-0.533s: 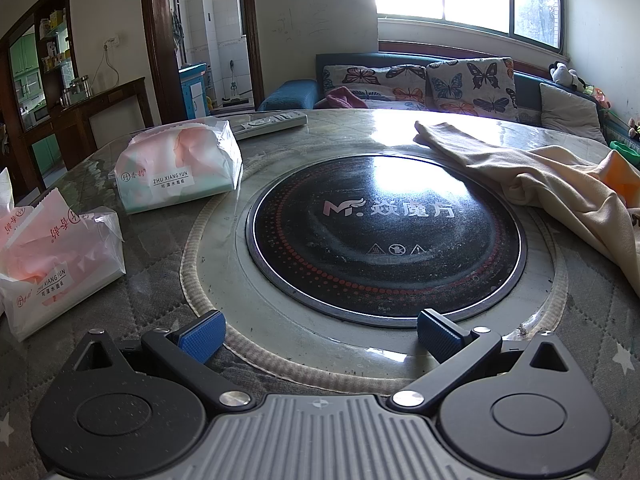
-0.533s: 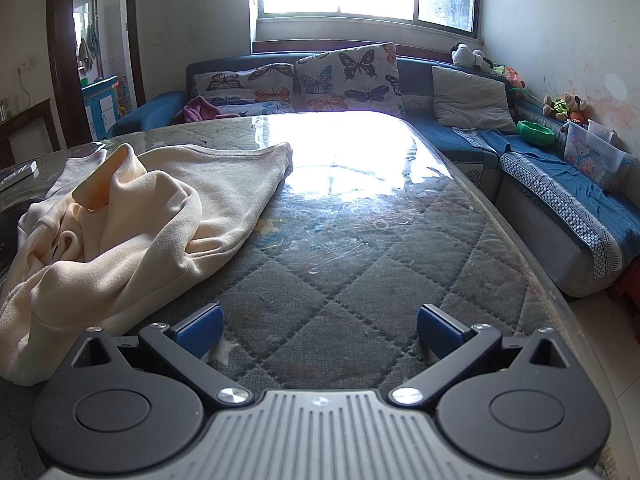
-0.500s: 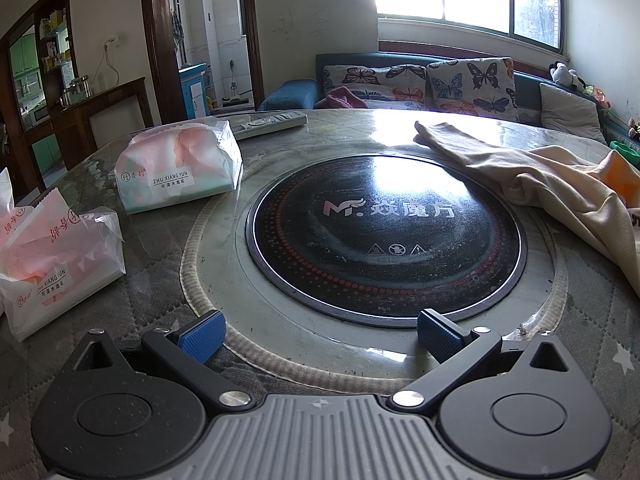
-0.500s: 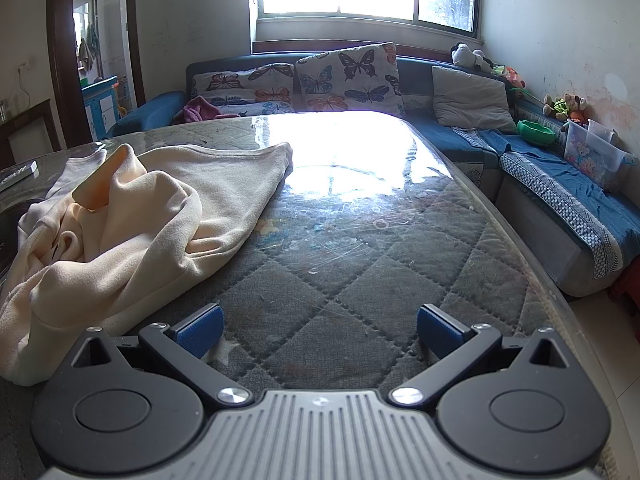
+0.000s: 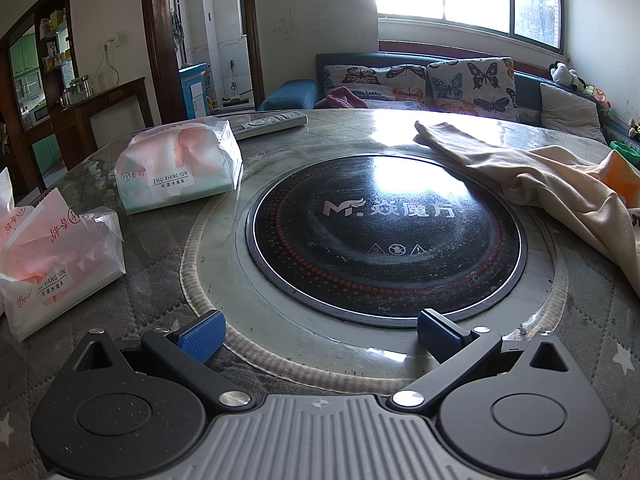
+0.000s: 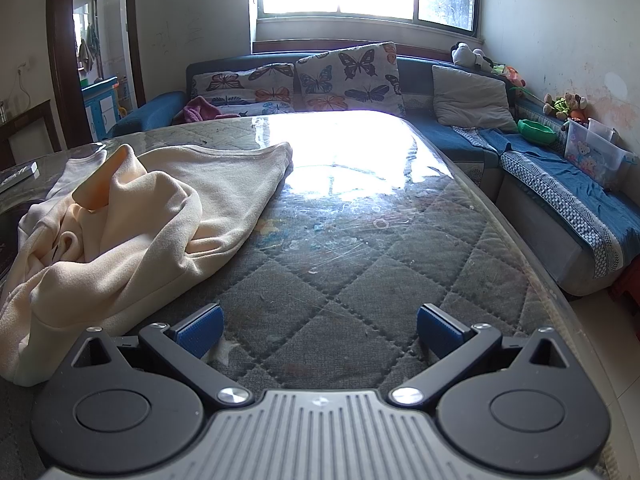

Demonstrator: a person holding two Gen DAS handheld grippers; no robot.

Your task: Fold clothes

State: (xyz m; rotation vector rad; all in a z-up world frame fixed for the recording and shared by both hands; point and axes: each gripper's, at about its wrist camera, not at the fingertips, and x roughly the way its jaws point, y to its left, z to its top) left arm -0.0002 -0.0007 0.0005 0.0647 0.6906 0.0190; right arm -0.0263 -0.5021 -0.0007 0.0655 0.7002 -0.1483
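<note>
Nothing moved, one cream garment [image 6: 132,216], two tissue packs [image 5: 178,168], two gaping grippers [image 5: 320,334]

a cream garment [image 6: 132,216] is lying on the grey quilted tabletop [image 6: 360,280]; butterfly-print cushions [image 6: 348,76] are lining the blue sofa [image 6: 560,184].

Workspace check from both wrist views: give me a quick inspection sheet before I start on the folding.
Surface: round table, quilted cover under glass, black hotplate in the middle.
Job's things: cream garment crumpled, unfolded, beside the hotplate.
Clutter: two tissue packs, remote control.
Grippers: left gripper and right gripper open, holding nothing.
Cables: nothing seen on the table.
Surroundings: sofa with butterfly cushions, bright window.
</note>
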